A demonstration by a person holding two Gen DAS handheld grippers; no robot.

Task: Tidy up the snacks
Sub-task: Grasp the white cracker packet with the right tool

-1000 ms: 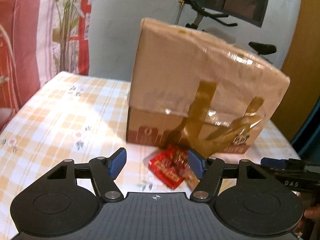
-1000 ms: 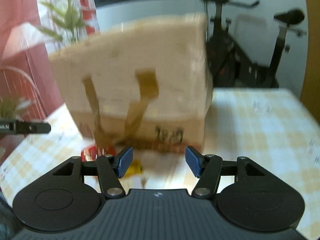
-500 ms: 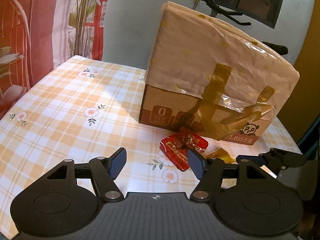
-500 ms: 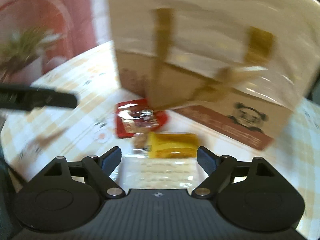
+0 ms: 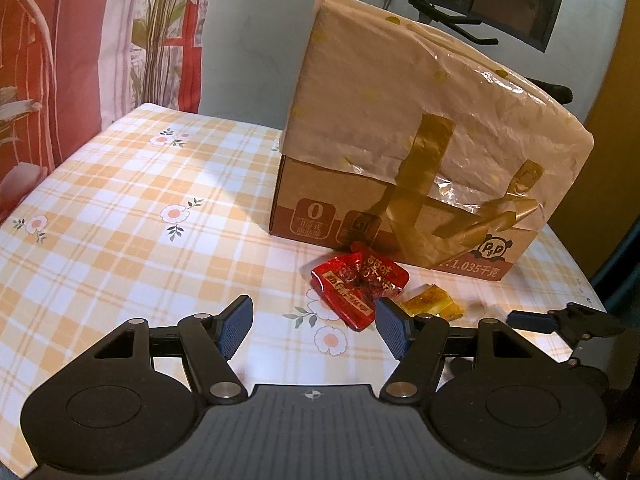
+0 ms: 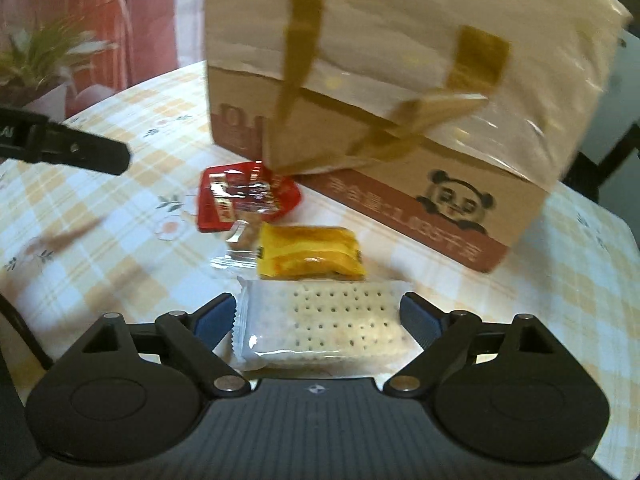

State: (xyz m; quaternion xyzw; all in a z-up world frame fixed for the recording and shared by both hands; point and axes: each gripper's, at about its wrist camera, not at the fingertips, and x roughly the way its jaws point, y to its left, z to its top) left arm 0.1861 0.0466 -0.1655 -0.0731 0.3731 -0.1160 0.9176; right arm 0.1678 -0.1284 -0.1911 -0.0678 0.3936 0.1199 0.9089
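A red snack packet (image 5: pixel 360 284) (image 6: pixel 246 200), a yellow snack packet (image 5: pixel 434 305) (image 6: pixel 310 254) and a clear-wrapped cracker (image 6: pixel 324 324) lie on the checked tablecloth in front of a taped cardboard box (image 5: pixel 420 152) (image 6: pixel 400 92). My left gripper (image 5: pixel 314 330) is open above the cloth, just short of the red packet. My right gripper (image 6: pixel 318 318) is open with the cracker lying between its fingers, untouched. A small clear wrapped piece (image 6: pixel 240 246) lies beside the yellow packet.
The table (image 5: pixel 120 208) has an orange checked cloth with flowers. The right gripper's finger (image 5: pixel 560 320) shows at the right of the left wrist view. The left gripper's finger (image 6: pixel 72 148) shows at the left of the right wrist view. A plant (image 6: pixel 44 56) and red curtain stand behind.
Both grippers have pulled back from the box and dropped toward the snacks. The right gripper has swung down so the cracker now lies between its open fingers.
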